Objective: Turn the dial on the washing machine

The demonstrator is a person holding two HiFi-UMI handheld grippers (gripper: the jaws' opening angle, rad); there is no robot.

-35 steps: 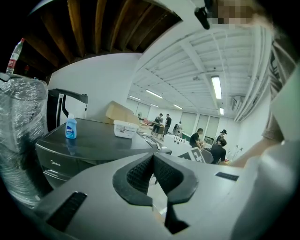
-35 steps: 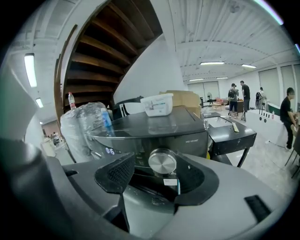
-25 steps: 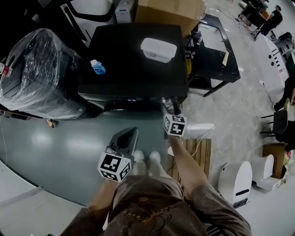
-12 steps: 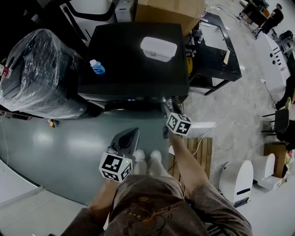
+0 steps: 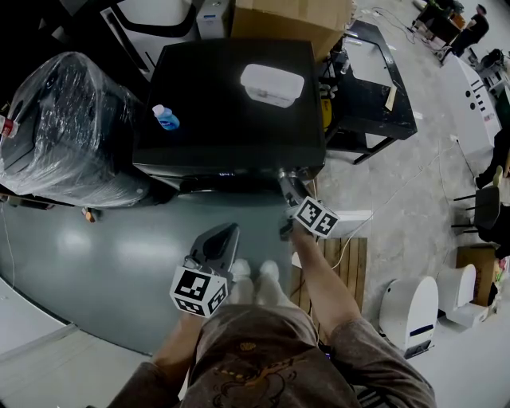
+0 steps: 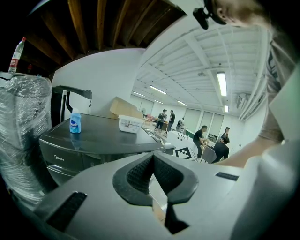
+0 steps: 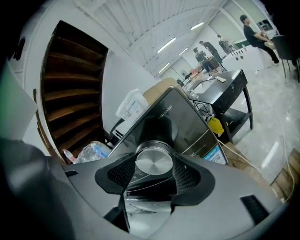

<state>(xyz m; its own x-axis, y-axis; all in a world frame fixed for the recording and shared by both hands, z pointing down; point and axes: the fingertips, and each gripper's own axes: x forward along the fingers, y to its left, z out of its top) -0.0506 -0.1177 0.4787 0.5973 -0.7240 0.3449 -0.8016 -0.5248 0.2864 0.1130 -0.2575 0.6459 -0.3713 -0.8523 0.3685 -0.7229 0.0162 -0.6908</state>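
Observation:
The dark washing machine (image 5: 231,103) stands in front of me, its control panel facing my feet. In the right gripper view its round silver dial (image 7: 153,161) sits between the two black pads (image 7: 183,174), which press on its rim from both sides. My right gripper (image 5: 290,182) reaches to the panel's right end and is shut on the dial; its marker cube (image 5: 317,217) is tilted. My left gripper (image 5: 221,237) hangs lower, away from the machine, and in the left gripper view its jaws (image 6: 152,158) are shut with nothing between them.
A blue bottle (image 5: 166,118) and a white lidded box (image 5: 272,84) rest on the machine's top. A plastic-wrapped appliance (image 5: 68,127) stands to the left, a black table (image 5: 370,88) to the right, a cardboard box (image 5: 291,20) behind. A wooden pallet (image 5: 339,263) lies by my right foot.
The right gripper's marker cube has rolled and shifted to the right and down while the jaws stay on the dial. The left gripper has hardly moved.

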